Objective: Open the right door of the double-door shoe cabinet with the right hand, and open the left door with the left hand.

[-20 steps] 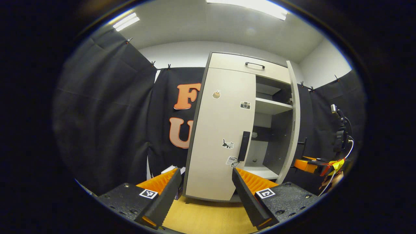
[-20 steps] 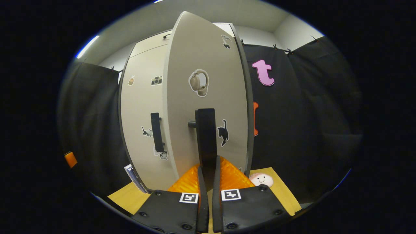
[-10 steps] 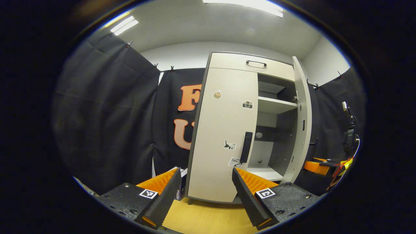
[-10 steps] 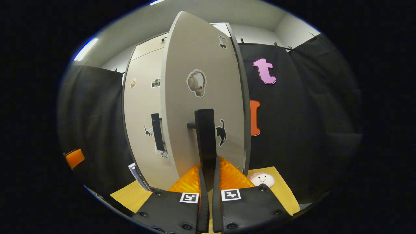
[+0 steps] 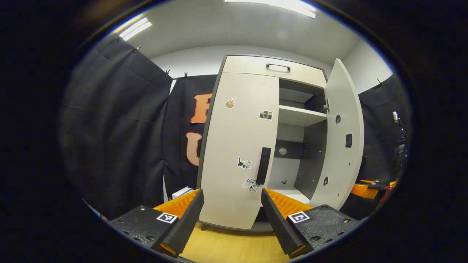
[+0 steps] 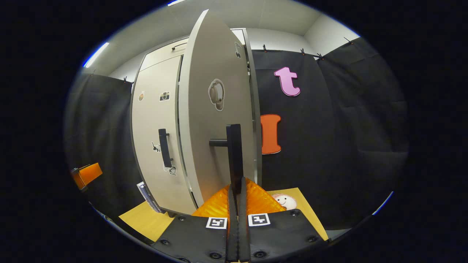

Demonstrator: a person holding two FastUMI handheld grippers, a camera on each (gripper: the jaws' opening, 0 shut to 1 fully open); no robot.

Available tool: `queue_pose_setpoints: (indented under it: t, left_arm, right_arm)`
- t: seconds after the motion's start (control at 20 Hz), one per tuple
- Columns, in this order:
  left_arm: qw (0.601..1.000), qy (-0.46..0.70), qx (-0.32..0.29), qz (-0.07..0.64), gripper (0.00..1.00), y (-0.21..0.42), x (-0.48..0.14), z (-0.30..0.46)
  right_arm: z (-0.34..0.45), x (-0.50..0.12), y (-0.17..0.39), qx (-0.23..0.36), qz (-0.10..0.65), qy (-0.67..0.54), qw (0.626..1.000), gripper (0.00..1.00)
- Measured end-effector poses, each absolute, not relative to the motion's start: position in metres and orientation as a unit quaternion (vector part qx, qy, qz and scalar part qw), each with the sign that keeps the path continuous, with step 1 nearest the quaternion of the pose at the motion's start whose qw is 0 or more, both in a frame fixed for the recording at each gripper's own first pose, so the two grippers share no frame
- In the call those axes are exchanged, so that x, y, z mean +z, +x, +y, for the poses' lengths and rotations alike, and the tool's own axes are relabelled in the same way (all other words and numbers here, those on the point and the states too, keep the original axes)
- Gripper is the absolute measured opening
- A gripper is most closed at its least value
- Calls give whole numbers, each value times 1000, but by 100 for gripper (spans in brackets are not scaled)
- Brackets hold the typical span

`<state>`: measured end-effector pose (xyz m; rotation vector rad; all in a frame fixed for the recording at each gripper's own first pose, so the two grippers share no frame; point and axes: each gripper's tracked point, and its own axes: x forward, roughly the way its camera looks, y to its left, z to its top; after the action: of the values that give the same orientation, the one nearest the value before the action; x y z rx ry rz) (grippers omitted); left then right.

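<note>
The pale shoe cabinet's left door (image 5: pixel 237 146) is closed, its black handle (image 5: pixel 263 165) just beyond my left gripper (image 5: pixel 231 192), which is open and holds nothing. The right door (image 5: pixel 342 138) stands swung out, baring a shelf (image 5: pixel 299 115) and the dark inside. In the right gripper view my right gripper (image 6: pixel 237 188) is shut on the black vertical handle (image 6: pixel 234 153) of the right door (image 6: pixel 215 120). The left door (image 6: pixel 155 128) and its handle (image 6: pixel 164 148) lie to its left. The left gripper (image 6: pixel 86 175) shows far left; the right gripper (image 5: pixel 362 190) shows past the open door.
A drawer with a black handle (image 5: pixel 278 67) tops the cabinet. A plush toy (image 6: pixel 283 200) lies on the wooden floor (image 6: pixel 146 221) beside the right door. A white box (image 5: pixel 181 191) sits at the cabinet's left foot. A stand with cables (image 5: pixel 400 138) is at right.
The right door has swung farther open with my right gripper shut on its handle. My left gripper stayed open, and the left door's handle now sits closer to its middle.
</note>
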<state>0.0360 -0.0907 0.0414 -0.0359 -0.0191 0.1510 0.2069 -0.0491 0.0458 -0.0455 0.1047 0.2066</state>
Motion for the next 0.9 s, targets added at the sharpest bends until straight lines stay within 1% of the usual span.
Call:
queue_pose_setpoints:
  t: [0.1,0.15,0.25,0.3,0.35,0.45,0.65,0.7,0.75,0.8,0.85,0.9]
  left_arm:
    - [997,-12,71,-13,92,42,42,-99]
    - [997,-10,70,-13,94,45,42,-102]
    - [998,-8,66,-13,94,53,42,-109]
    - [998,-10,63,-13,92,57,41,-113]
    - [998,-11,61,-13,94,62,40,-117]
    - [998,-10,59,-15,94,72,40,-122]
    - [998,-4,56,-19,94,98,40,-130]
    - [998,0,56,-21,92,104,41,-133]
    - [998,3,55,-23,94,110,41,-133]
    - [998,3,52,-23,92,119,40,-135]
    - [999,4,49,-24,94,130,37,-137]
    - [998,2,49,-26,94,139,36,-136]
  right_arm:
    - [-59,47,208,98,49,-23,994,8]
    - [-65,48,208,93,48,-24,994,8]
    - [-79,49,208,80,45,-26,995,8]
    - [-87,50,208,72,45,-27,996,8]
    - [-97,51,208,61,42,-33,997,8]
    - [-125,55,206,23,32,-51,998,8]
    - [-144,55,194,22,35,-21,999,9]
    - [-154,56,192,16,34,-17,999,9]
    - [-160,59,186,12,31,-13,999,16]
    - [-161,58,187,15,29,-9,999,24]
    - [-161,61,185,21,24,-6,999,32]
    - [-163,61,185,23,22,-7,999,40]
